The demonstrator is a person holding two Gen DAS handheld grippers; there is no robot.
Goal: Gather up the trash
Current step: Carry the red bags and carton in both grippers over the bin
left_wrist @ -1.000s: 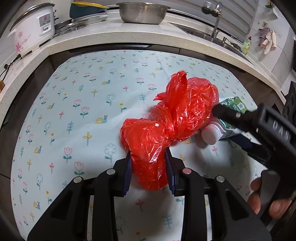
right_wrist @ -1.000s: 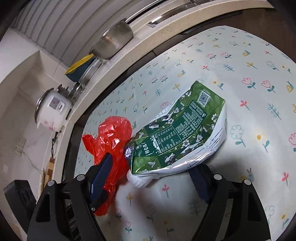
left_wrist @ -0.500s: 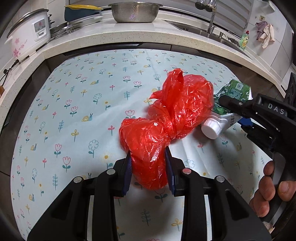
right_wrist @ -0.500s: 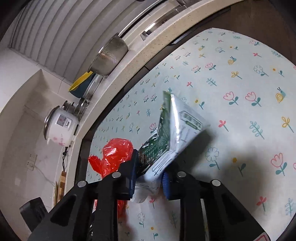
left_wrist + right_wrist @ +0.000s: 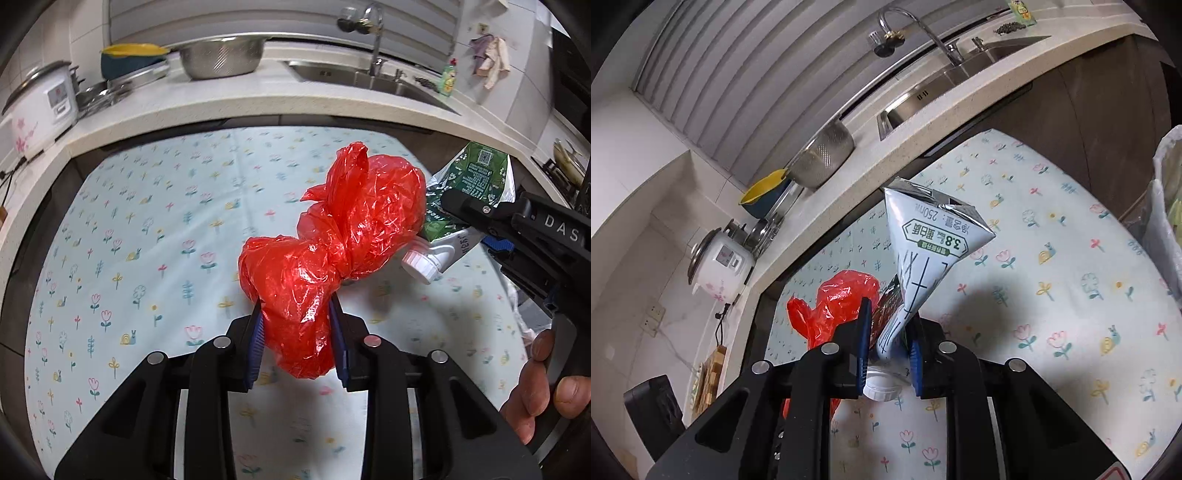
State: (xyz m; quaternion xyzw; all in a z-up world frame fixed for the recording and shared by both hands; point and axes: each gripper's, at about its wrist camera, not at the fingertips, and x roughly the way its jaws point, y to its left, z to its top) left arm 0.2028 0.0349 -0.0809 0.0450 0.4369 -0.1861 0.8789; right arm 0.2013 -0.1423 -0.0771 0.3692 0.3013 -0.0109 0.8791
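Your left gripper (image 5: 295, 332) is clamped on the near end of the red plastic bag (image 5: 332, 251), which is lifted off the flowered tablecloth (image 5: 147, 221); the bag's long axis runs away from you and up to the right, its knotted waist at mid-length. Your right gripper (image 5: 886, 347) pinches the milk pouch (image 5: 923, 251) just above its white cap (image 5: 881, 387), cap toward you, flat end pointing up and away. Beyond stands the counter (image 5: 258, 99) with a metal colander (image 5: 221, 59).

Your table (image 5: 55, 236) shows dark edges around a pale floral tablecloth (image 5: 147, 229), which lies flat directly on it.
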